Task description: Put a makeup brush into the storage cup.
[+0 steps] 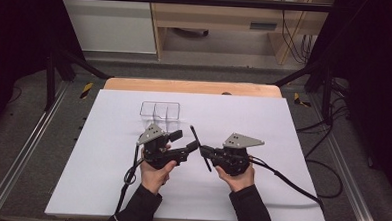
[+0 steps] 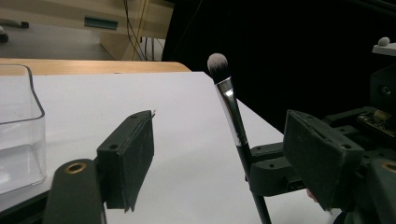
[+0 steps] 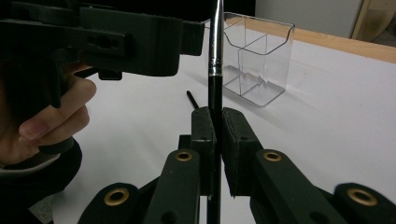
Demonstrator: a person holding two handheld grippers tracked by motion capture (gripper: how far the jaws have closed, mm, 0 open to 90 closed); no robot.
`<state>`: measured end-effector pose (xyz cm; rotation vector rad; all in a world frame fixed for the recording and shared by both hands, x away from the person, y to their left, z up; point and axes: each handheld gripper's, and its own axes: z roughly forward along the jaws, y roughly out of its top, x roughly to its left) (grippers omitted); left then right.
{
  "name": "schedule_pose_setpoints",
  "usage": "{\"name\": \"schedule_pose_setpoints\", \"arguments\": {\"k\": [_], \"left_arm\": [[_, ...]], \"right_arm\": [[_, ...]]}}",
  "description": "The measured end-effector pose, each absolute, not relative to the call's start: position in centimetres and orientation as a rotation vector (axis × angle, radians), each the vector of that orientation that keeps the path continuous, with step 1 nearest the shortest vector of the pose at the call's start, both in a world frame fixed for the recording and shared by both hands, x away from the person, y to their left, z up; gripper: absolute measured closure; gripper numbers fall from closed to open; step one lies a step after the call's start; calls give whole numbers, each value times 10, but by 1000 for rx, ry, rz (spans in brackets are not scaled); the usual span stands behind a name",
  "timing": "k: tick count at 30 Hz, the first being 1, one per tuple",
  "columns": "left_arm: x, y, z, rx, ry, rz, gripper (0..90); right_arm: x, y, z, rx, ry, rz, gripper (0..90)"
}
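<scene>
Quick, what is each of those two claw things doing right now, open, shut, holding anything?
Left gripper: open, its jaws on either side of the makeup brush, pads not touching it.
Right gripper: shut on the makeup brush's black handle.

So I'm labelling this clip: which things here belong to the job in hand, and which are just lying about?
In the job:
- makeup brush, clamped in the right tongs
- left tongs, open around the brush
- clear divided organiser

Lying about:
- wooden shelf unit behind the table
- loose cables on the floor
</scene>
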<state>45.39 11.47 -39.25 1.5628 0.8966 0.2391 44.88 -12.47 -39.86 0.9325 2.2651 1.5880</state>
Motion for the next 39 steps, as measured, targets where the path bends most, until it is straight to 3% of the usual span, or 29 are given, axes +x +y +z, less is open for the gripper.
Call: {"name": "schedule_pose_setpoints", "arguments": {"k": [21,39], "left_arm": [[456,105,-397,1505,920,156,545],[454,99,-400,1488,950,138,708]], "right_arm": [[448,-124,-398,930,2264,1607,843],[449,-124,-399,942,2278,1608,843]]}}
